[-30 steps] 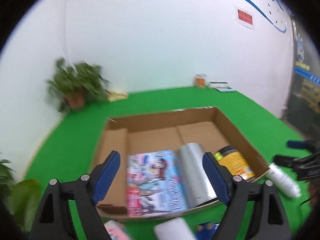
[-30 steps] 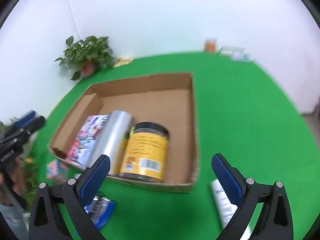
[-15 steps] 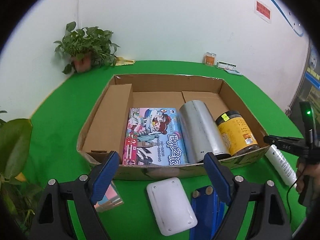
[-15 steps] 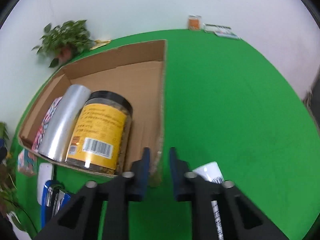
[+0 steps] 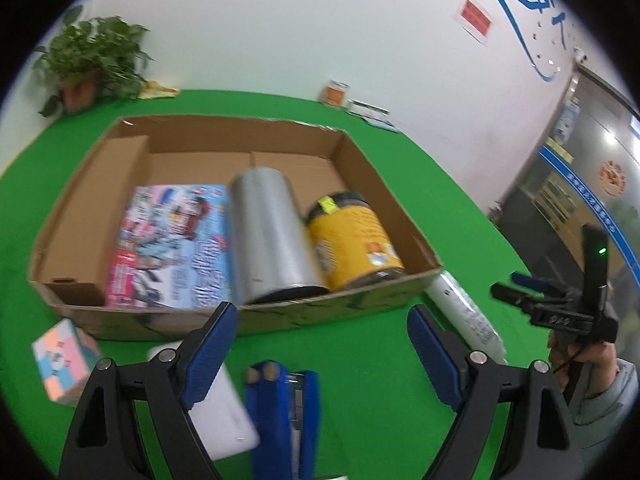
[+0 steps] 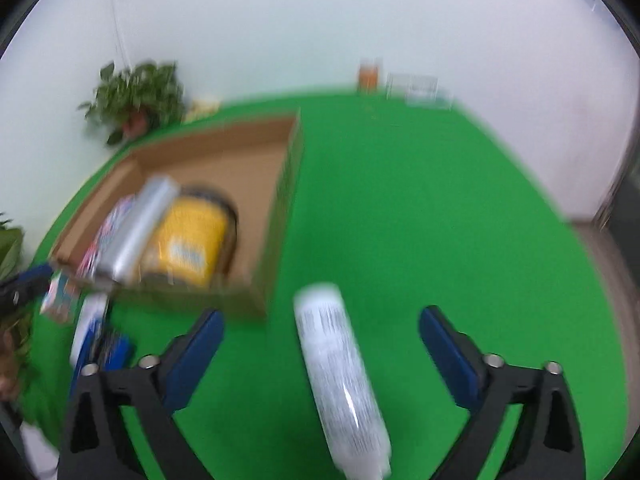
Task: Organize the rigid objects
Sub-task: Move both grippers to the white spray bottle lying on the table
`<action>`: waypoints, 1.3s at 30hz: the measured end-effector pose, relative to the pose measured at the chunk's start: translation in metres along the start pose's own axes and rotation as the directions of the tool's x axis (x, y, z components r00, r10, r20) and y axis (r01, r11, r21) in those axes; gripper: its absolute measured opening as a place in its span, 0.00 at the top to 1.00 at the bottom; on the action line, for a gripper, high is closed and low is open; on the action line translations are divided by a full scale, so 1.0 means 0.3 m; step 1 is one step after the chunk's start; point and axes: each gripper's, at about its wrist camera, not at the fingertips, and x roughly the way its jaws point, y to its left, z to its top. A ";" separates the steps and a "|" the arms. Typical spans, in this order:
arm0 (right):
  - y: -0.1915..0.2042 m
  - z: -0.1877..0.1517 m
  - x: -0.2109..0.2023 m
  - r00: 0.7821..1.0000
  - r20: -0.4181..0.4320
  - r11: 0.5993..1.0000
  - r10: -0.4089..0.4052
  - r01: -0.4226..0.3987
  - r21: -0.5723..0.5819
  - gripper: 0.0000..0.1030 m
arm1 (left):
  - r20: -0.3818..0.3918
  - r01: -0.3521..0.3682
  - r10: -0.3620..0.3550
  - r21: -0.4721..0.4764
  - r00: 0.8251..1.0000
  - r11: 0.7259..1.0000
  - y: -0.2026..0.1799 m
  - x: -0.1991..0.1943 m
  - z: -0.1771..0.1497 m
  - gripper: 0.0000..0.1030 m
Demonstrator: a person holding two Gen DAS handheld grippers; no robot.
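Swinging over from the brown cardboard box (image 6: 276, 208), the right gripper (image 6: 320, 332) is just reopening, jaws straddling without touching the white plastic tube (image 6: 340, 380) at lower centre, lining up a grasp; left gripper (image 5: 320, 332) is hovering released.

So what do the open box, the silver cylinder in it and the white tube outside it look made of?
Box: brown corrugated cardboard, matte, with ragged edges. Silver cylinder: probably brushed metal or a metallic wrap, with a dull grey sheen; blur leaves it open. White tube: likely glossy plastic, with a bright highlight and printed text.
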 end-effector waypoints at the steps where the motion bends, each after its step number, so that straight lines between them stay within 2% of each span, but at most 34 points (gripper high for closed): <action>1: -0.025 -0.029 0.018 0.999 -0.041 1.000 -0.001 0.002 0.006 0.21 | -0.017 0.021 -0.021 -0.001 1.000 1.000 -0.015 0.013 -0.002 0.16; 3: -0.051 -0.093 0.066 0.993 -0.115 1.000 -0.023 0.023 -0.006 0.30 | -0.069 0.079 -0.080 -0.018 0.994 0.997 -0.053 0.050 -0.015 0.16; 4: -0.060 -0.129 0.095 0.988 -0.152 1.000 -0.013 0.014 -0.001 0.39 | -0.090 0.092 -0.093 -0.023 0.992 0.996 -0.067 0.061 -0.026 0.16; 5: -0.073 -0.156 0.112 0.985 -0.175 1.000 -0.007 0.009 0.012 0.54 | -0.122 0.111 -0.113 -0.025 0.986 0.994 -0.087 0.078 -0.036 0.16; 6: -0.082 -0.184 0.123 0.981 -0.192 1.000 -0.008 0.013 0.024 0.57 | -0.147 0.127 -0.129 -0.022 0.981 0.992 -0.104 0.088 -0.046 0.16; 8: -0.096 -0.239 0.114 0.987 -0.161 0.999 -0.017 0.023 0.038 0.57 | -0.193 0.161 -0.161 -0.015 0.968 0.987 -0.139 0.104 -0.069 0.16; 11: -0.109 -0.307 0.091 0.985 -0.162 0.997 -0.058 0.064 0.032 0.57 | -0.232 0.198 -0.198 -0.026 0.952 0.980 -0.167 0.113 -0.098 0.16; 15: -0.035 -0.382 0.064 0.962 -0.154 0.969 -0.225 0.205 -0.136 0.57 | -0.289 0.254 -0.258 -0.052 0.922 0.966 -0.198 0.144 -0.138 0.16; 16: 0.007 -0.399 0.064 0.959 -0.142 0.960 -0.247 0.221 -0.173 0.57 | -0.299 0.263 -0.269 -0.060 0.916 0.963 -0.200 0.156 -0.141 0.16; 17: 0.039 -0.400 0.062 0.960 -0.137 0.956 -0.245 0.216 -0.197 0.51 | -0.312 0.271 -0.279 -0.068 0.908 0.960 -0.205 0.166 -0.147 0.16; 18: 0.078 -0.399 0.063 0.966 -0.136 0.958 -0.218 0.185 -0.219 0.41 | -0.321 0.280 -0.290 -0.077 0.901 0.957 -0.209 0.174 -0.152 0.16; 20: 0.132 -0.402 0.026 0.993 -0.106 0.978 -0.054 0.031 -0.205 0.31 | -0.336 0.310 -0.328 -0.106 0.883 0.945 -0.209 0.189 -0.157 0.16; 21: 0.141 -0.401 0.003 0.996 -0.079 0.984 0.036 -0.049 -0.172 0.26 | -0.346 0.325 -0.348 -0.124 0.872 0.938 -0.204 0.196 -0.157 0.16; 22: 0.140 -0.395 -0.017 0.994 -0.045 0.986 0.103 -0.108 -0.127 0.23 | -0.352 0.348 -0.378 -0.146 0.856 0.926 -0.202 0.204 -0.159 0.16; 23: 0.127 -0.389 -0.025 0.991 -0.021 0.988 0.135 -0.136 -0.078 0.19 | -0.350 0.360 -0.395 -0.161 0.850 0.919 -0.203 0.206 -0.165 0.16; 25: 0.095 -0.387 0.009 0.983 -0.043 0.984 0.180 -0.179 0.018 0.19 | -0.344 0.375 -0.417 -0.185 0.841 0.909 -0.196 0.219 -0.160 0.16; 27: 0.094 -0.399 0.060 0.969 -0.095 0.973 0.227 -0.221 0.069 0.29 | -0.363 0.377 -0.430 -0.209 0.827 0.902 -0.189 0.256 -0.162 0.16; 29: 0.116 -0.414 0.102 0.955 -0.135 0.963 0.265 -0.255 0.089 0.31 | -0.390 0.374 -0.437 -0.231 0.810 0.898 -0.178 0.296 -0.175 0.17; 32: 0.179 -0.403 0.181 0.924 -0.190 0.941 0.333 -0.311 0.134 0.42 | -0.428 0.365 -0.440 -0.248 0.790 0.897 -0.183 0.348 -0.194 0.17; 34: 0.224 -0.387 0.238 0.911 -0.218 0.935 0.349 -0.325 0.141 0.48 | -0.456 0.349 -0.434 -0.263 0.777 0.900 -0.186 0.374 -0.204 0.20; 36: 0.267 -0.394 0.283 0.901 -0.238 0.930 0.363 -0.337 0.145 0.58 | -0.484 0.296 -0.393 -0.268 0.782 0.917 -0.180 0.398 -0.213 0.23; 37: 0.291 -0.397 0.299 0.898 -0.248 0.931 0.363 -0.336 0.144 0.58 | -0.495 0.267 -0.372 -0.271 0.786 0.925 -0.171 0.401 -0.222 0.33; 39: 0.347 -0.386 0.318 0.904 -0.249 0.937 0.348 -0.323 0.136 0.58 | -0.485 0.247 -0.356 -0.275 0.798 0.929 -0.160 0.391 -0.224 0.39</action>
